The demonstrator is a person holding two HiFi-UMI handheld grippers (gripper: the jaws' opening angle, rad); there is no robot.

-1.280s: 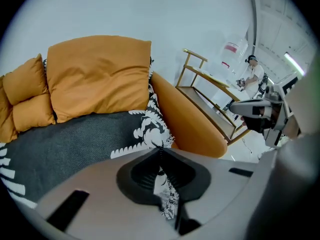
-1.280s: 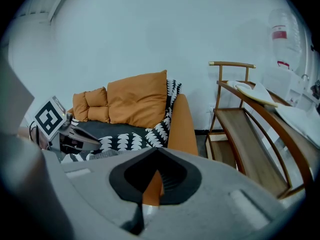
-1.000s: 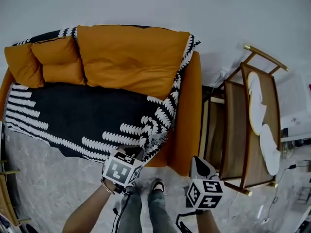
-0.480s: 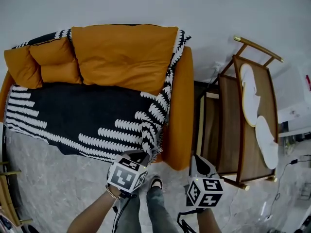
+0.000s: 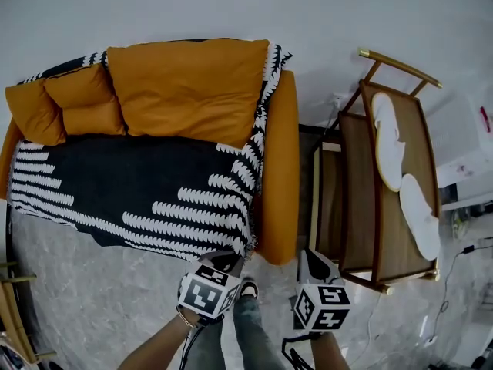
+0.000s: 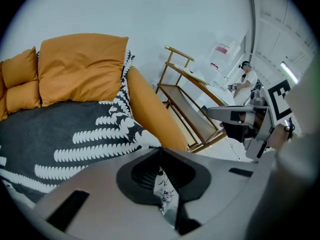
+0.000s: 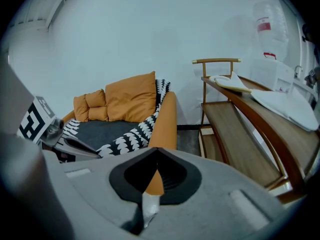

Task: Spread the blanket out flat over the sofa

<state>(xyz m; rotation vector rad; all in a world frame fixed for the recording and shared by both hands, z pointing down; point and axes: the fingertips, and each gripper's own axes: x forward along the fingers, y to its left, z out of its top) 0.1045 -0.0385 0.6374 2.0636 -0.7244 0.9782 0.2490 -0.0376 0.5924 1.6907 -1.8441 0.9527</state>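
Note:
An orange sofa (image 5: pixel 279 168) carries a black blanket (image 5: pixel 115 183) with white fern stripes over its seat and behind the right back cushion (image 5: pixel 185 91). My left gripper (image 5: pixel 226 262) hovers in front of the sofa's right front corner, shut on the blanket's front right corner, which runs taut from the seat edge. In the left gripper view a fold of the blanket (image 6: pixel 165 194) sits between the closed jaws of that gripper (image 6: pixel 160 151). My right gripper (image 5: pixel 314 265) hangs beside the sofa arm, shut with nothing in it. Its jaws meet in the right gripper view (image 7: pixel 157 153).
A wooden rack (image 5: pixel 362 199) stands right of the sofa, with white cloth pieces (image 5: pixel 389 141) on its top shelf. Two smaller orange cushions (image 5: pixel 58 106) lie at the sofa's left end. My feet (image 5: pixel 246 290) are on the marble floor. A person (image 6: pixel 246 79) stands far off.
The left gripper has drawn back from the sofa with the blanket corner, and the bunched right front of the blanket now lies flatter. The right gripper has hardly moved.

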